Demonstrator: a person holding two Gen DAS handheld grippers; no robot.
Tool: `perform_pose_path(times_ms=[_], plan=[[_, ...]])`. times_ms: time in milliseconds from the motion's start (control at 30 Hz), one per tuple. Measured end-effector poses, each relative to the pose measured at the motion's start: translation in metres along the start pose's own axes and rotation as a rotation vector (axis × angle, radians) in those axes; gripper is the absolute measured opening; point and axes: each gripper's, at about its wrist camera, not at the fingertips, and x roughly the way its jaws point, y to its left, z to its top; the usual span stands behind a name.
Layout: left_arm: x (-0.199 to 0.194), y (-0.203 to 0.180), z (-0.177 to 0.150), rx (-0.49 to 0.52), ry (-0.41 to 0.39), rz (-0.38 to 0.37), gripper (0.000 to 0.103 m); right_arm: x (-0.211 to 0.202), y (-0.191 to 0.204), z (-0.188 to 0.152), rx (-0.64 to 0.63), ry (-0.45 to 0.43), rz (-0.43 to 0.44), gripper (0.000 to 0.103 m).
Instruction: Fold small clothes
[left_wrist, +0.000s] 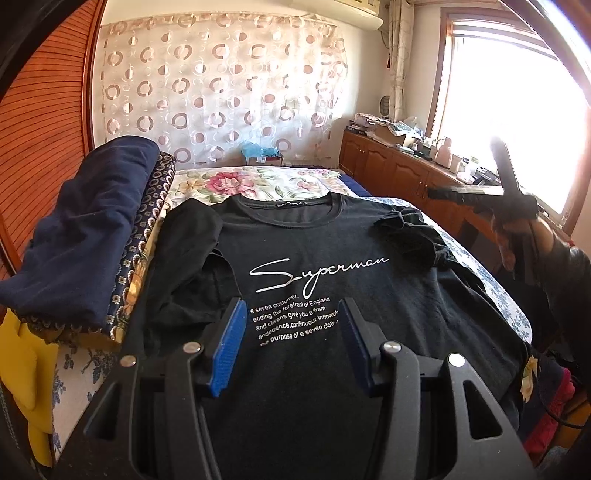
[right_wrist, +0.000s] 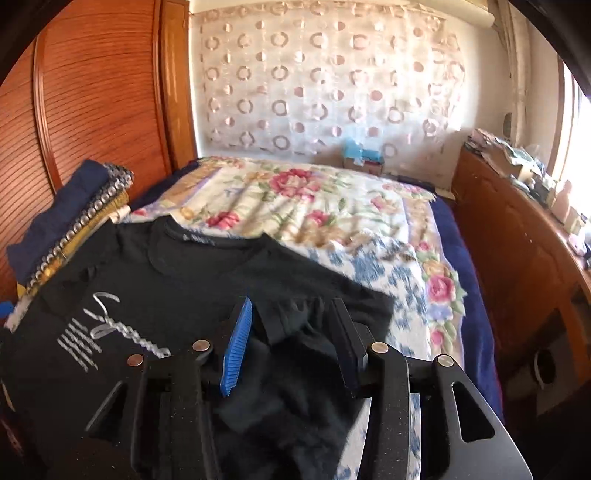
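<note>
A black T-shirt (left_wrist: 314, 240) with white "Superman" print lies front up on the bed, collar away from me. Its left sleeve is folded in over the body; its right sleeve (left_wrist: 410, 236) is bunched. My left gripper (left_wrist: 291, 314) is open and empty above the printed chest. My right gripper (right_wrist: 291, 314) is open above the shirt's (right_wrist: 184, 280) rumpled right sleeve (right_wrist: 295, 321) and holds nothing. The right gripper also shows, blurred, at the right edge of the left wrist view (left_wrist: 502, 177).
A floral bedspread (right_wrist: 314, 206) covers the bed. A stack of folded cloth with a navy piece (left_wrist: 85, 225) on top sits left of the shirt. A wooden wardrobe (right_wrist: 92, 103) stands on the left, a cluttered wooden cabinet (left_wrist: 399, 170) under the window on the right.
</note>
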Motion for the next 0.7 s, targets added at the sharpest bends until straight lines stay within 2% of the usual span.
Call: perform_pose_path(times_ms=[167, 333, 433, 467, 500, 600, 700], plan=[[0.001, 0.003, -0.003, -0.018, -0.001, -0.005, 0.051, 0.001, -0.003, -0.032, 0.038, 0.079, 0.043, 0.043], [0.004, 0.003, -0.004, -0.023, 0.009, -0.009, 0.051, 0.014, 0.025, -0.053, 0.015, 0.129, 0.119, 0.043], [0.004, 0.001, -0.004, -0.013, 0.011, -0.004, 0.051, 0.028, 0.047, -0.057, -0.038, 0.152, 0.125, 0.043], [0.003, 0.001, -0.004, -0.012, 0.012, -0.004, 0.051, 0.031, 0.051, -0.059, -0.048, 0.156, 0.120, 0.032], [0.002, 0.001, -0.004, -0.011, 0.012, -0.004, 0.051, 0.036, 0.055, -0.059, -0.058, 0.169, 0.123, 0.011], [0.003, 0.002, -0.004, -0.015, 0.013, 0.000, 0.051, 0.038, 0.062, -0.062, -0.077, 0.181, 0.160, 0.004], [0.003, 0.006, -0.005, -0.030, 0.013, 0.000, 0.051, 0.026, 0.067, -0.063, -0.063, 0.164, 0.247, 0.004]])
